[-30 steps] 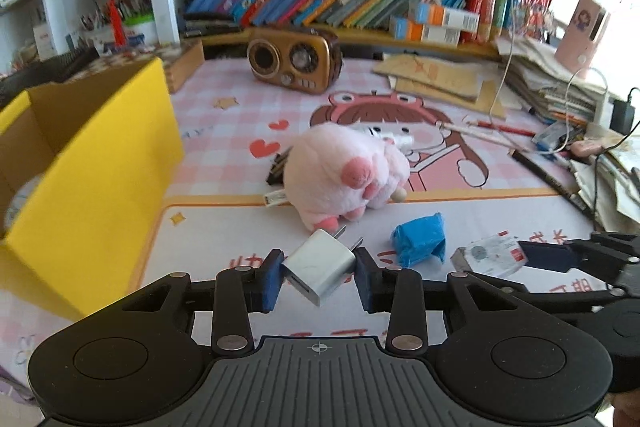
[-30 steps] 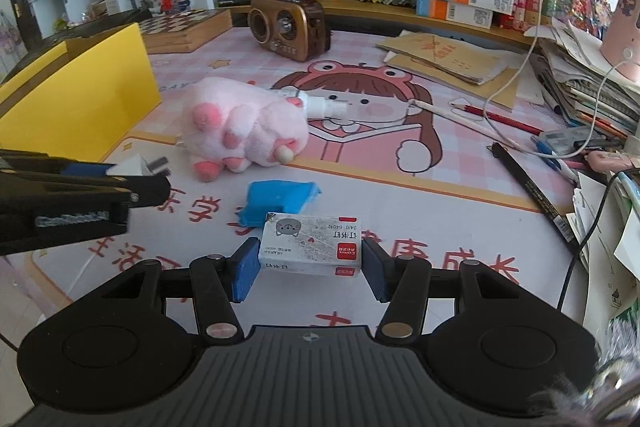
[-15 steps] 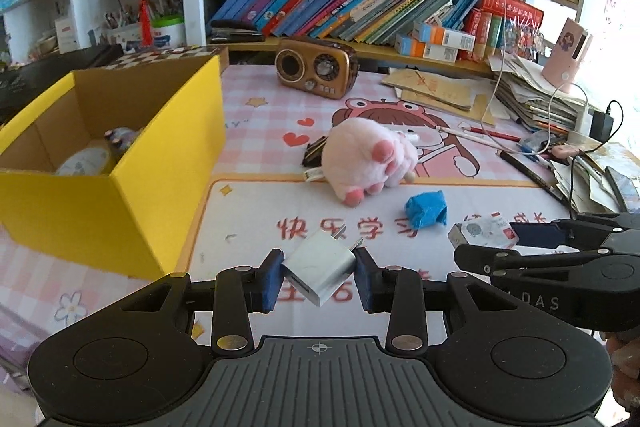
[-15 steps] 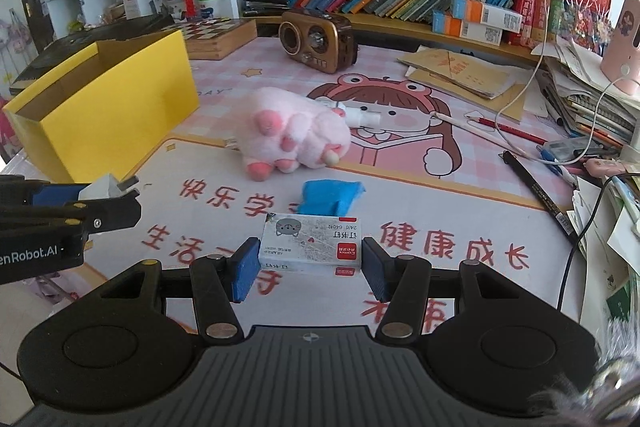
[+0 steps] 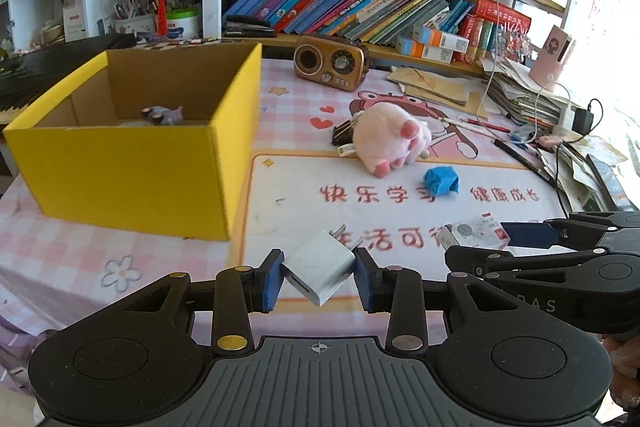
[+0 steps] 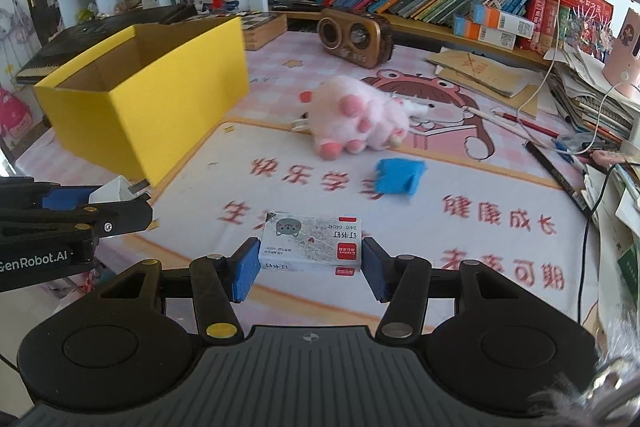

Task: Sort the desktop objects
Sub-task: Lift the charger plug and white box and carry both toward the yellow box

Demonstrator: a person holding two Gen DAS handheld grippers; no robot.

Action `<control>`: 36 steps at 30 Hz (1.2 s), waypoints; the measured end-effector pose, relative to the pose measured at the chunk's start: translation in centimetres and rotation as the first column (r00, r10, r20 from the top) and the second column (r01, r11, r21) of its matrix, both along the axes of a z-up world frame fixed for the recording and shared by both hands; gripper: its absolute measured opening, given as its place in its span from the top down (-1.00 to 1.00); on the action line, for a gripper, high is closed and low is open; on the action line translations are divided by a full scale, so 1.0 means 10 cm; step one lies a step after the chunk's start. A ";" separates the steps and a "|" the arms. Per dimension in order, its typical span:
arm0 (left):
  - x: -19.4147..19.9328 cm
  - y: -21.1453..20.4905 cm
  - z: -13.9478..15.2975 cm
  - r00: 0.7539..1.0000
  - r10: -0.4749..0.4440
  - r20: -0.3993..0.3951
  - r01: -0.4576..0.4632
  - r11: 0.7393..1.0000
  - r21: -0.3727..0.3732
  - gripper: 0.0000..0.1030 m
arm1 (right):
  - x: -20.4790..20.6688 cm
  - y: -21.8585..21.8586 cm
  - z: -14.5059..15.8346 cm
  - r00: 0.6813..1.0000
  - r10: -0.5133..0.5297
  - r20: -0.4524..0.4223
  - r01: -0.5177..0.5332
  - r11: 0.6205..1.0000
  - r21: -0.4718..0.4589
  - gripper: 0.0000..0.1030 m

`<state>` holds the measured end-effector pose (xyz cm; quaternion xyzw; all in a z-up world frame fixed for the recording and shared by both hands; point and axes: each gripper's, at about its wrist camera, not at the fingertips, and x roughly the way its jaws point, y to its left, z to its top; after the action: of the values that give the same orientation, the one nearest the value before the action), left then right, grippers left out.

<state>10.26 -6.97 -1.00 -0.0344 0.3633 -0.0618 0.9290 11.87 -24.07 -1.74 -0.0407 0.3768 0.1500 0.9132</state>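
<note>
My left gripper (image 5: 319, 279) is shut on a white plug adapter (image 5: 319, 267), held in the air above the desk mat with its prongs pointing away. My right gripper (image 6: 310, 261) is shut on a small staple box (image 6: 311, 242) with a cat picture and a red label. Each gripper shows in the other's view: the right one (image 5: 516, 233) at the right edge, the left one (image 6: 116, 197) at the left edge. An open yellow box (image 5: 132, 151) stands to the left with a small purple item (image 5: 162, 114) inside.
A pink plush paw (image 5: 390, 143) and a blue crumpled piece (image 5: 441, 180) lie on the printed desk mat (image 5: 304, 211). A brown retro radio (image 5: 330, 67) stands at the back below a shelf of books (image 5: 360, 11). Papers, pens and cables crowd the right side (image 5: 540, 131).
Both grippers have pulled back from the plush and risen a little, each still holding its item. The yellow box now shows whole on the left, with its inside in view.
</note>
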 end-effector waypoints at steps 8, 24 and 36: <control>-0.28 0.37 -0.01 0.999 -0.033 -0.014 0.032 0.999 -0.020 0.30 | -0.37 0.40 0.00 1.000 -0.016 -0.008 0.016 1.000 0.003 0.00; -0.74 1.04 -0.02 1.000 -0.019 -0.014 0.019 0.999 -0.030 0.30 | -0.80 1.12 0.00 1.000 0.028 -0.014 -0.028 1.000 0.014 0.00; -0.90 1.33 -0.01 0.999 0.031 0.009 -0.031 0.999 -0.037 0.30 | -0.88 1.49 0.03 0.994 0.105 -0.009 -0.105 0.994 -0.020 0.00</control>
<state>1.23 6.29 -1.08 -0.0567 0.3569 -0.0541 0.9309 3.10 -9.16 -1.40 -0.0694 0.3791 0.1940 0.9021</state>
